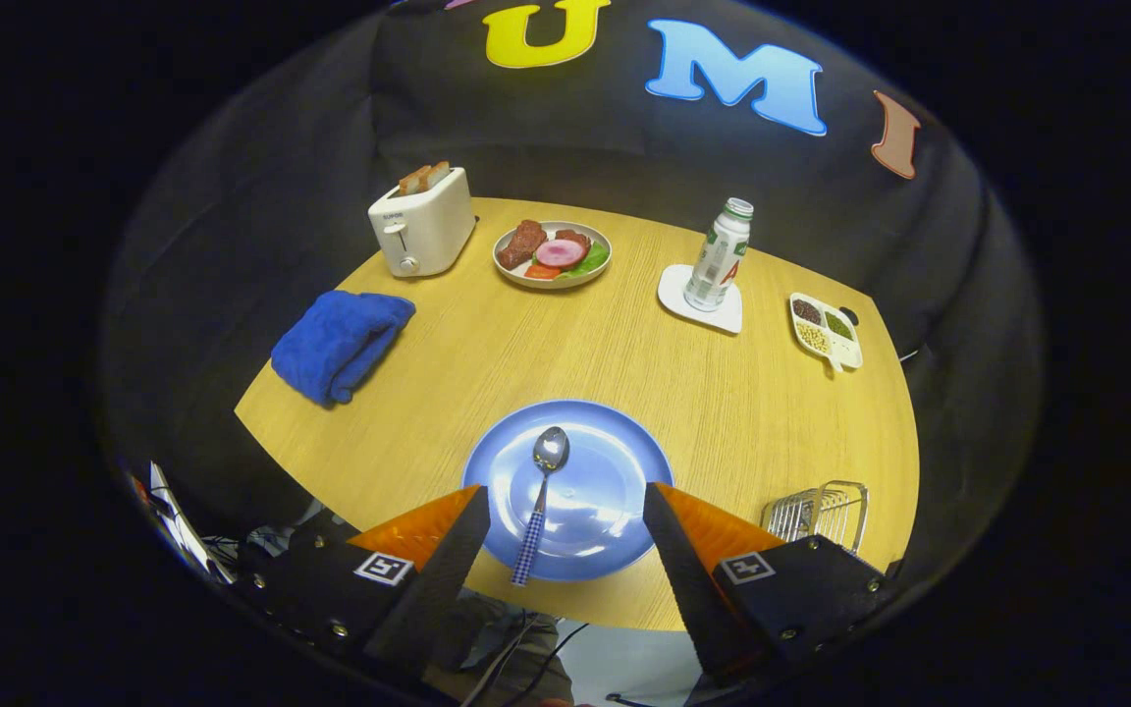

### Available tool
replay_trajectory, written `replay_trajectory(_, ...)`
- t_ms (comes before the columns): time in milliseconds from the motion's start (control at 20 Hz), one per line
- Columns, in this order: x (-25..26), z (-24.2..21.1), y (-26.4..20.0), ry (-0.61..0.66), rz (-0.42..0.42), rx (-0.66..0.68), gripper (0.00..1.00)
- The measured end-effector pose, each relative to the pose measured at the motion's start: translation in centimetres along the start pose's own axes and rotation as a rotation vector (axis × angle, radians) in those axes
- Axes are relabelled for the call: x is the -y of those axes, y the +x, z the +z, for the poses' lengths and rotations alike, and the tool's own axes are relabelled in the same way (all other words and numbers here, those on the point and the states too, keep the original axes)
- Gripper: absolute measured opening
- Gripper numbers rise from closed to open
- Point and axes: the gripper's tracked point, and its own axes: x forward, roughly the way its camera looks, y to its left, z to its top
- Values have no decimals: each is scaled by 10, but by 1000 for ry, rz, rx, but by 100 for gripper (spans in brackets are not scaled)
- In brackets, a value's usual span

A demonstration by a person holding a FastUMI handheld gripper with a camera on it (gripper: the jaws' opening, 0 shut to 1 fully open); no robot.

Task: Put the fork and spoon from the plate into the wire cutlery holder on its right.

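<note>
Hovering above the near edge of the desk [624, 363], the hand-held gripper [565, 530] has its two fingers spread wide apart with nothing held between them. Between the fingers and just ahead of them lies a blue plate [605, 462], and on it rests the spoon [543, 491], its bowl pointing away from the gripper and its blue-and-white checked handle reaching back over the plate's near rim, close to the left finger. No fork can be made out on the plate. The wire cutlery holder [818, 513] stands on the desk just beyond the right finger, to the right of the plate and apart from it; whether anything is in it cannot be told.

Farther ahead, well beyond the fingers, a folded blue cloth [341, 344] lies off to the left. Beyond it is a white toaster [422, 232] with two slices of bread [424, 178] sticking up from its slots. Straight ahead sits a dish of food [553, 254]. To the right of that, a bottle [720, 254] stands upright on a white coaster [701, 299], and farther right lies a small divided tray [826, 330] holding seeds or grains.
</note>
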Motion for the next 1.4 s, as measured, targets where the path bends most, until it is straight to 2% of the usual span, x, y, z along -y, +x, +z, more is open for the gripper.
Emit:
replay_trajectory(400, -14, -24, 32, 39, 10, -60, 97)
replay_trajectory(800, -24, -70, 78, 37, 37, -242, 98)
replay_trajectory(1100, -17, -78, 84, 31, 30, -324, 98)
replay_trajectory(1250, -21, -90, 95, 43, 70, -396, 65)
replay_trajectory(1400, -25, -96, 99, 24, 100, -467, 66)
